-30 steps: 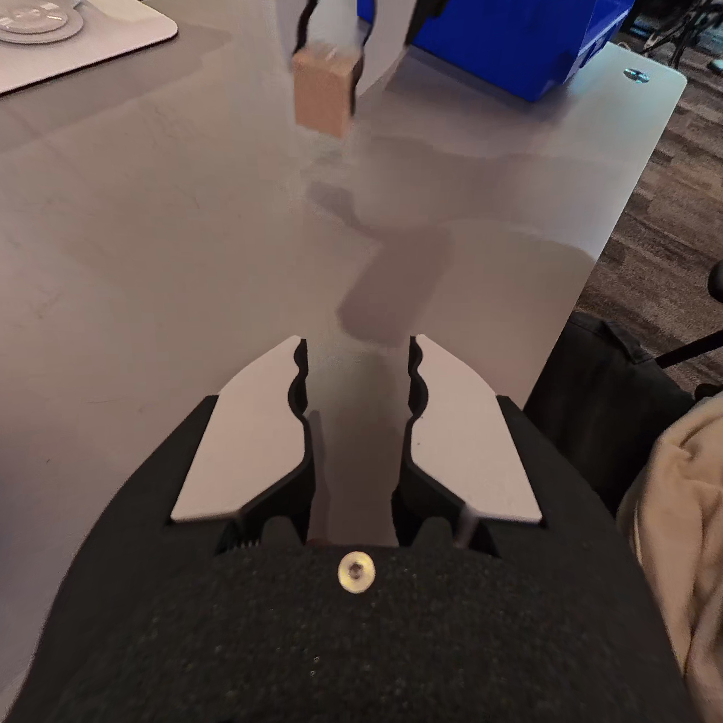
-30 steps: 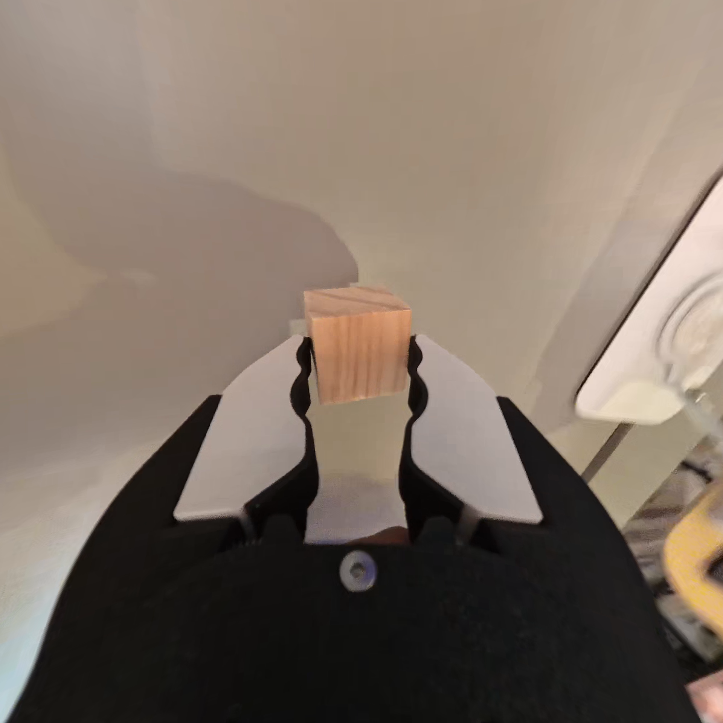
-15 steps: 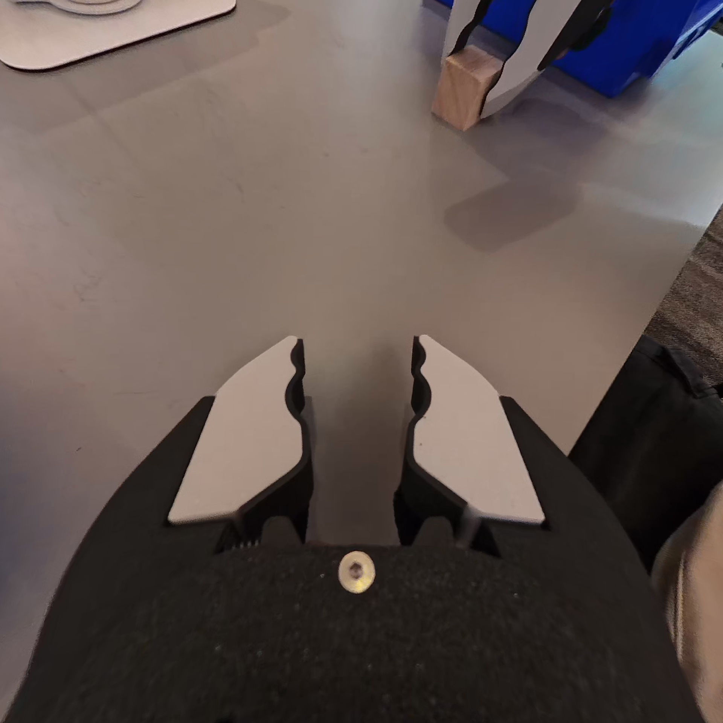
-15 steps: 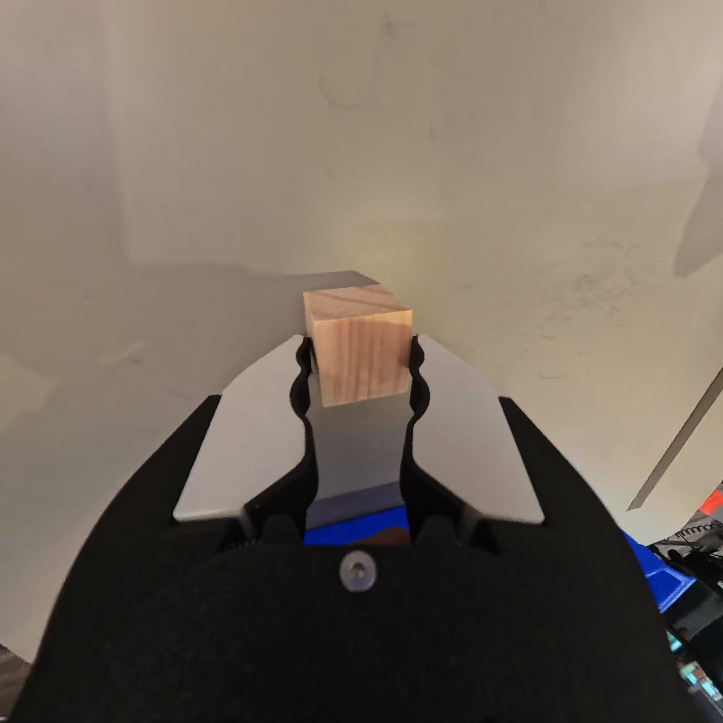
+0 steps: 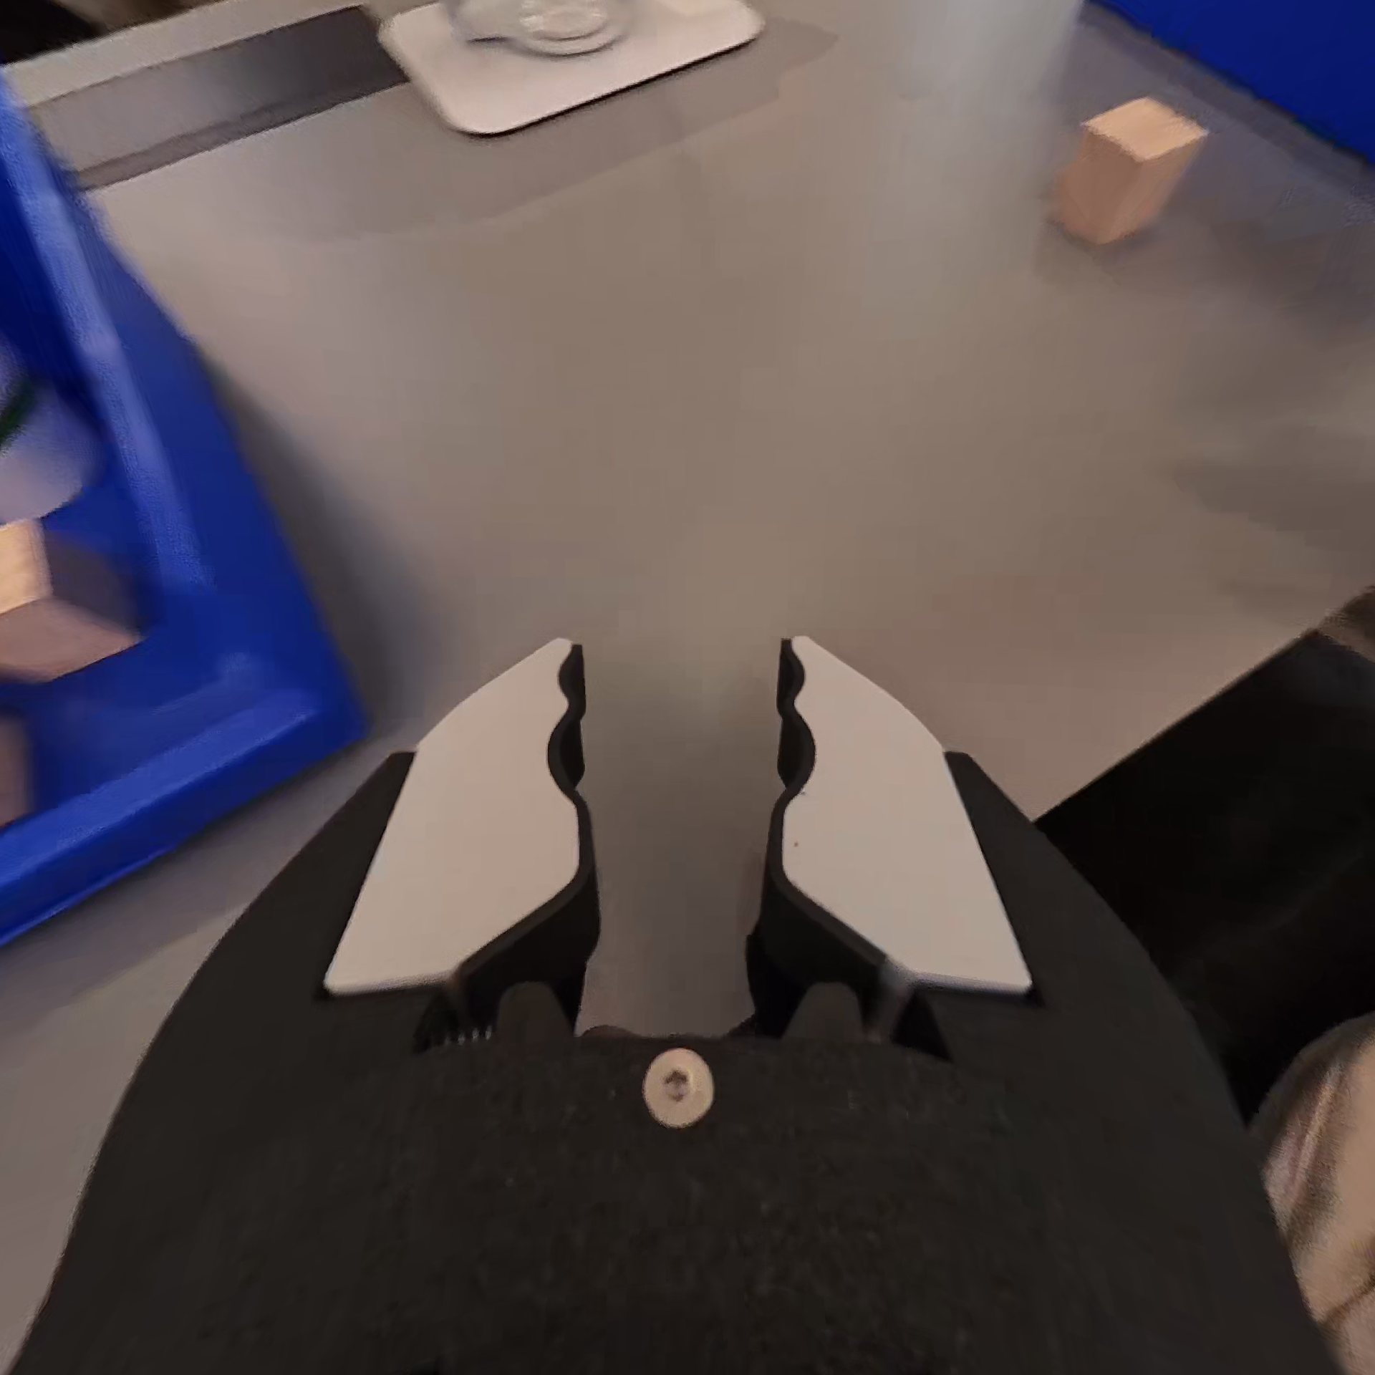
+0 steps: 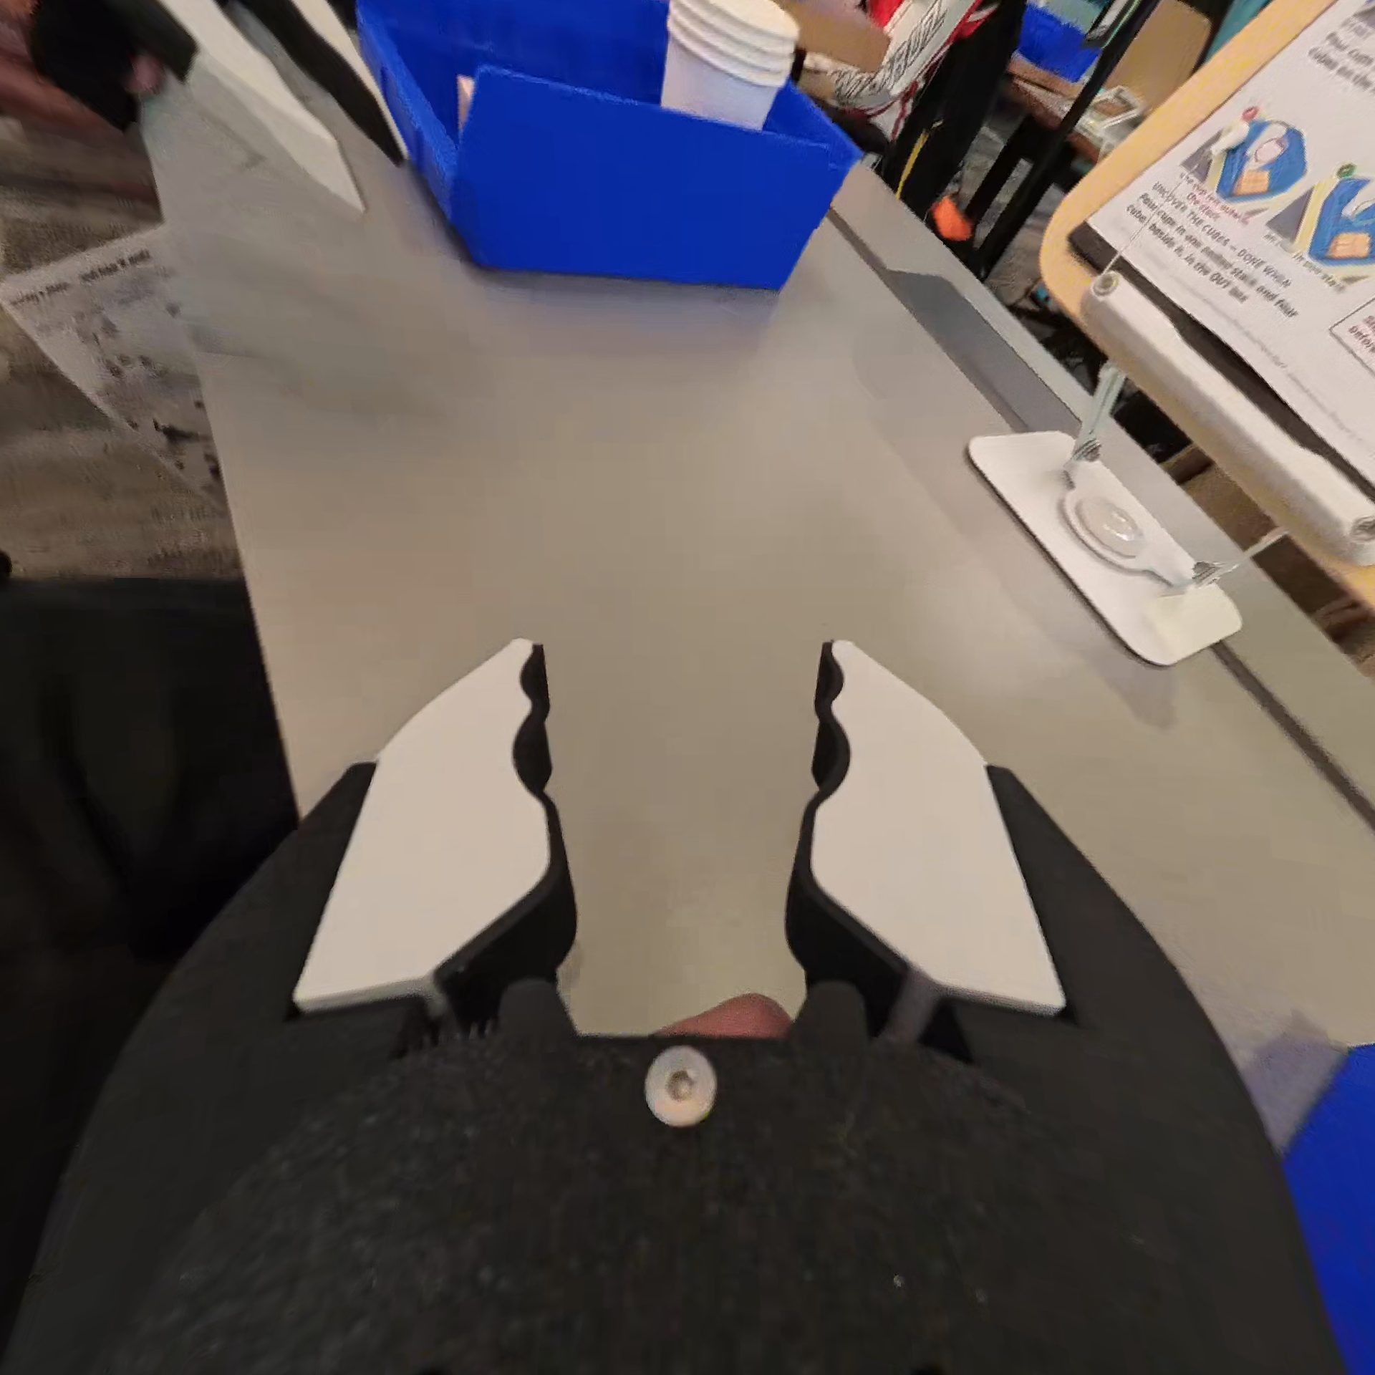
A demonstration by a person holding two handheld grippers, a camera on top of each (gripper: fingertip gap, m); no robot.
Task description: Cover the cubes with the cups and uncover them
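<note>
A wooden cube [image 5: 1125, 178] stands alone on the grey table [image 5: 670, 387] at the far right of the left wrist view. My left gripper [image 5: 678, 655] is open and empty, low over the table, well short of that cube. Another wooden cube [image 5: 22, 573] lies inside the blue bin [image 5: 171, 595] at the left. My right gripper [image 6: 678, 655] is open and empty above the table [image 6: 595, 461]. Ahead of it a stack of white paper cups [image 6: 725, 63] stands in a blue bin [image 6: 632, 186]. The left gripper's white fingers [image 6: 297, 126] show far off at upper left.
A white stand base [image 6: 1101, 543] with a clear suction disc sits at the table's right edge and holds a tilted board with a printed sheet [image 6: 1265, 193]. It also shows in the left wrist view [image 5: 573, 59]. A second blue bin's edge [image 5: 1265, 67] lies behind the cube. Dark cloth [image 5: 1228, 856] lies below the table edge.
My right gripper has let go of the wooden cube, opened and drawn back, leaving the cube on the table. My left gripper has swung left toward the blue bin.
</note>
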